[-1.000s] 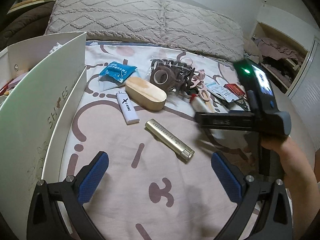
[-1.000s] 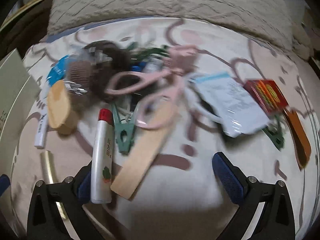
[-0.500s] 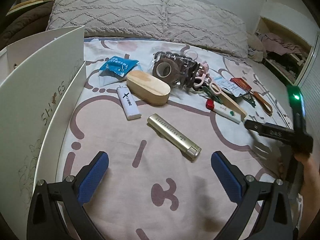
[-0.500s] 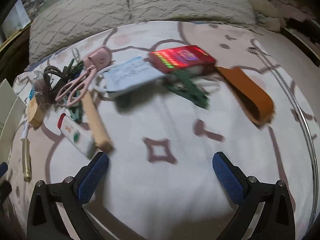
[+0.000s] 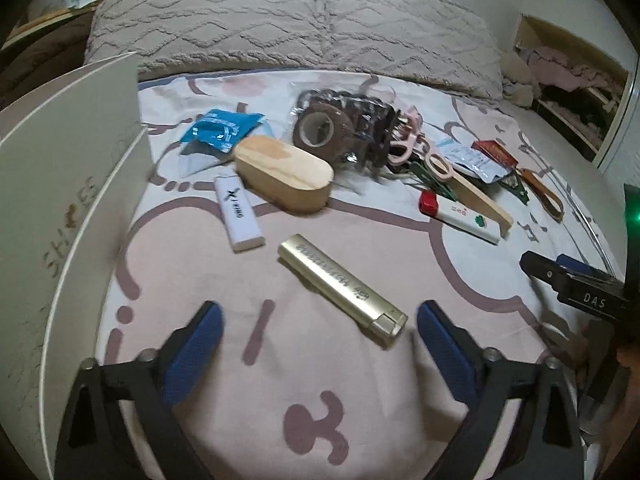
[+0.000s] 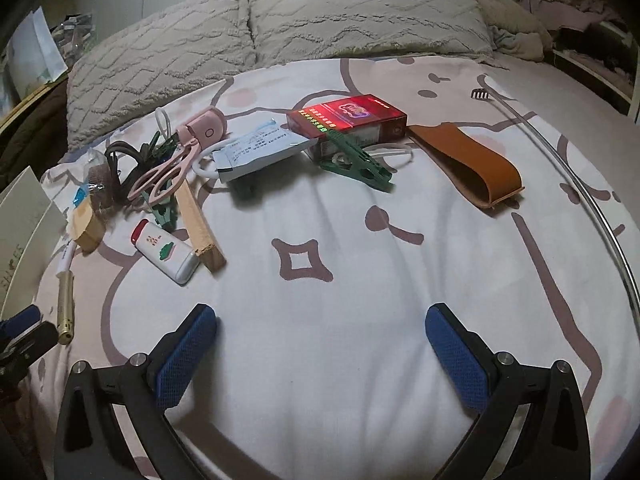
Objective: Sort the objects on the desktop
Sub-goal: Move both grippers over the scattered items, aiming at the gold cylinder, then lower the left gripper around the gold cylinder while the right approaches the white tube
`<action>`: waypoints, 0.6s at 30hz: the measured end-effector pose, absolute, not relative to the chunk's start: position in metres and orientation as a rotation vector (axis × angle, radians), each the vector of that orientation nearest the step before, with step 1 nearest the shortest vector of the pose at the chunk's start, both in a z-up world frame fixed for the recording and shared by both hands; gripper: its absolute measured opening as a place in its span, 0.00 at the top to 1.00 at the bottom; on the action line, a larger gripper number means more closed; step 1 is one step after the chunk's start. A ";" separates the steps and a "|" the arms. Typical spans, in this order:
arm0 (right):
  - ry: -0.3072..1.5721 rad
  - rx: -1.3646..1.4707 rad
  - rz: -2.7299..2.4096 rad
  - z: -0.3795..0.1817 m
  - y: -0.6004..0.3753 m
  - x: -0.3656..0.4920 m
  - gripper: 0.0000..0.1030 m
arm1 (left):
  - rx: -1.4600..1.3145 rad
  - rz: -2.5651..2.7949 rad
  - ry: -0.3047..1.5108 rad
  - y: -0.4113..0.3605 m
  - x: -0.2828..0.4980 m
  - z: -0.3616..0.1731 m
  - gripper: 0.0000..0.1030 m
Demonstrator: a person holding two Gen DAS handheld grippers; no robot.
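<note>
Small objects lie scattered on a patterned bed sheet. My left gripper (image 5: 316, 334) is open and empty, just short of a gold lighter (image 5: 342, 283). Beyond it lie a white lighter (image 5: 239, 212), an oval wooden box (image 5: 285, 172), a brown tape roll (image 5: 320, 132) and a blue packet (image 5: 220, 130). My right gripper (image 6: 320, 340) is open and empty over bare sheet. Ahead of it lie a red box (image 6: 347, 117), a green clip (image 6: 358, 162), a brown leather strap (image 6: 470, 164), pink scissors (image 6: 162, 176), a wooden stick (image 6: 199, 224) and a red-capped white lighter (image 6: 166, 251).
An open white shoe box (image 5: 60, 208) stands at the left edge of the bed. Grey pillows (image 5: 288, 28) lie along the back. A thin metal back scratcher (image 6: 576, 184) lies at the right. The right gripper's body (image 5: 580, 284) shows at the right of the left wrist view.
My right gripper has pulled back and to the right, away from the cluster of scissors and clips, and now faces bare sheet. My left gripper has moved slightly closer to the gold lighter.
</note>
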State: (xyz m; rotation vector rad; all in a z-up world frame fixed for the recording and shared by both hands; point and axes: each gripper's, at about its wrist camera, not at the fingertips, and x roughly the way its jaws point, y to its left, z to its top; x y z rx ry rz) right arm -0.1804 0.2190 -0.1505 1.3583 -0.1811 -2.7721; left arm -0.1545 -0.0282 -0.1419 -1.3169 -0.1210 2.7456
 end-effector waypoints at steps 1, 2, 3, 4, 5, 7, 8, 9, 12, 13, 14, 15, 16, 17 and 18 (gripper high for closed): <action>-0.172 1.363 -2.774 -0.151 0.218 -0.181 0.00 | -1.325 2.739 -0.111 -0.026 -0.156 -0.144 0.17; -0.161 1.367 -2.776 -0.151 0.217 -0.181 0.00 | -1.328 2.735 -0.098 -0.024 -0.157 -0.146 0.20; -0.151 1.370 -2.778 -0.151 0.216 -0.181 0.00 | -1.325 2.733 -0.085 -0.022 -0.157 -0.148 0.23; -0.147 1.369 -2.779 -0.151 0.215 -0.181 0.00 | -1.321 2.733 -0.069 -0.021 -0.156 -0.148 0.28; -0.146 1.366 -2.777 -0.151 0.215 -0.180 0.00 | -1.311 2.733 -0.052 -0.019 -0.155 -0.148 0.32; -0.133 1.364 -2.774 -0.150 0.212 -0.178 0.00 | -1.293 2.724 -0.041 -0.017 -0.154 -0.147 0.40; -0.118 1.364 -2.775 -0.150 0.210 -0.178 0.00 | -1.285 2.717 -0.041 -0.016 -0.154 -0.147 0.44; -0.103 1.358 -2.774 -0.150 0.208 -0.177 0.00 | -1.280 2.712 -0.042 -0.015 -0.154 -0.147 0.46; -0.101 1.313 -2.738 -0.146 0.203 -0.173 0.00 | -1.272 2.694 -0.049 -0.014 -0.153 -0.147 0.60; -0.110 1.284 -2.715 -0.144 0.202 -0.171 0.00 | -1.267 2.690 -0.051 -0.014 -0.152 -0.147 0.63; -0.122 1.254 -2.685 -0.142 0.200 -0.169 0.00 | -1.262 2.685 -0.056 -0.014 -0.152 -0.147 0.65; -0.134 1.223 -2.645 -0.140 0.197 -0.166 0.00 | -1.258 2.681 -0.061 -0.013 -0.151 -0.147 0.65; -0.140 1.202 -2.610 -0.138 0.194 -0.165 0.00 | -1.249 2.671 -0.074 -0.014 -0.149 -0.146 0.66; -0.137 1.189 -2.569 -0.137 0.190 -0.164 0.00 | -1.240 2.660 -0.087 -0.014 -0.148 -0.146 0.66; -0.127 1.184 -2.531 -0.137 0.186 -0.164 0.00 | -1.232 2.644 -0.103 -0.014 -0.147 -0.146 0.66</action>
